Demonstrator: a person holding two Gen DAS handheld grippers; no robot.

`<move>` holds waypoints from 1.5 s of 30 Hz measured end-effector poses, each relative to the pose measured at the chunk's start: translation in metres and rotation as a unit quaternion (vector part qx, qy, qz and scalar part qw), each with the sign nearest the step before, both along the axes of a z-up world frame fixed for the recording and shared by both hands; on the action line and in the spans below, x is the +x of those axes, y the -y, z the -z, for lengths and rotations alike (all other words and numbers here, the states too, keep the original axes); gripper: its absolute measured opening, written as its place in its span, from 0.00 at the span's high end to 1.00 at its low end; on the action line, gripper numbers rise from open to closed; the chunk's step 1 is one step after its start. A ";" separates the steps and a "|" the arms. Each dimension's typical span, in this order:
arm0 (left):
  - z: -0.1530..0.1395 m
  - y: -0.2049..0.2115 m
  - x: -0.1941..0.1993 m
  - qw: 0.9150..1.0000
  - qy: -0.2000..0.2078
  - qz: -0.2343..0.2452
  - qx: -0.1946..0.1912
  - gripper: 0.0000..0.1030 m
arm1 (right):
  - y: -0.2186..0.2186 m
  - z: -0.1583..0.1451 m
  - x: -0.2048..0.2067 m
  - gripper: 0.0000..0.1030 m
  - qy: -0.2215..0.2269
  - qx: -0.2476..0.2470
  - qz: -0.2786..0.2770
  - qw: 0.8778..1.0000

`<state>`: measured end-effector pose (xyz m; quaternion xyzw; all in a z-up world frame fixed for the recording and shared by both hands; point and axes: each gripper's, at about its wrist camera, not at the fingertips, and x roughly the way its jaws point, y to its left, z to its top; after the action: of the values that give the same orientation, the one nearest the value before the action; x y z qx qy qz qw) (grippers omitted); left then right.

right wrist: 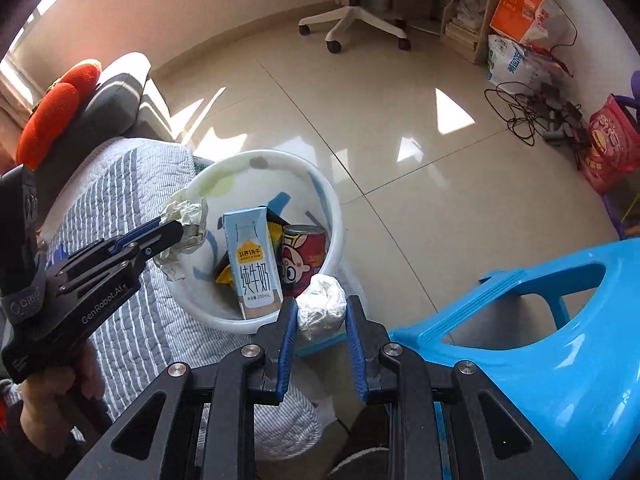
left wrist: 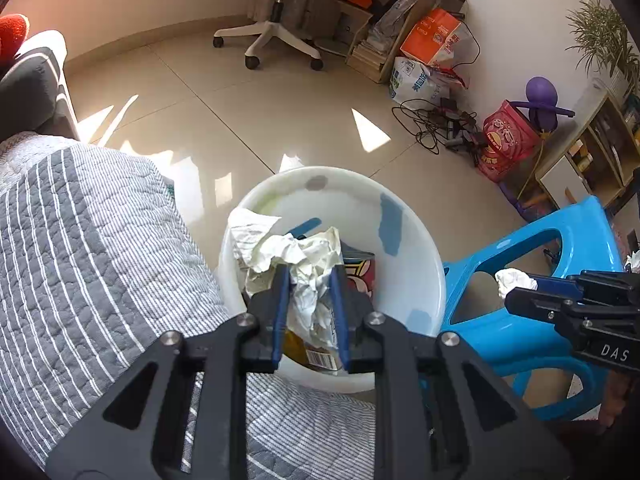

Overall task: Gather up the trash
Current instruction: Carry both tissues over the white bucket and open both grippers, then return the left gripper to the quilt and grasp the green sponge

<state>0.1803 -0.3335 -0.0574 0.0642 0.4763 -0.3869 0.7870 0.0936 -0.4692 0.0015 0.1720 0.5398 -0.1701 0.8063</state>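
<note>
A white bin (left wrist: pixel 404 280) stands on the tiled floor between a quilt and a blue stool. Inside it are a milk carton (right wrist: pixel 254 260), a red can (right wrist: pixel 304 256) and a yellow packet (right wrist: pixel 224 276). My left gripper (left wrist: pixel 309 270) points down over the bin's left side and is shut on a crumpled paper (left wrist: pixel 308 300). From the right wrist view, that paper (right wrist: pixel 186 228) hangs at the left gripper's (right wrist: pixel 178 226) tips above the rim (right wrist: pixel 332 216). My right gripper (right wrist: pixel 322 304) is shut on a white tissue wad (right wrist: pixel 320 312), just outside the bin's near edge.
A blue plastic stool (right wrist: pixel 560 340) stands right of the bin. A grey striped quilt (left wrist: pixel 80 260) covers the seat on the left. Farther off are an office chair (left wrist: pixel 276 28), tangled cables (left wrist: pixel 440 120), bags and a shelf along the wall.
</note>
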 end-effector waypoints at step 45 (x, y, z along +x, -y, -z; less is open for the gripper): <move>-0.046 -0.225 -0.012 0.977 0.031 -0.149 0.148 0.01 | -0.062 0.002 0.071 0.27 0.011 0.030 -0.001 0.999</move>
<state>0.1679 -0.1087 -0.0115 0.1202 0.5082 -0.1886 0.8317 0.1648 -0.4075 -0.0001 0.1973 0.5361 -0.1513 0.8067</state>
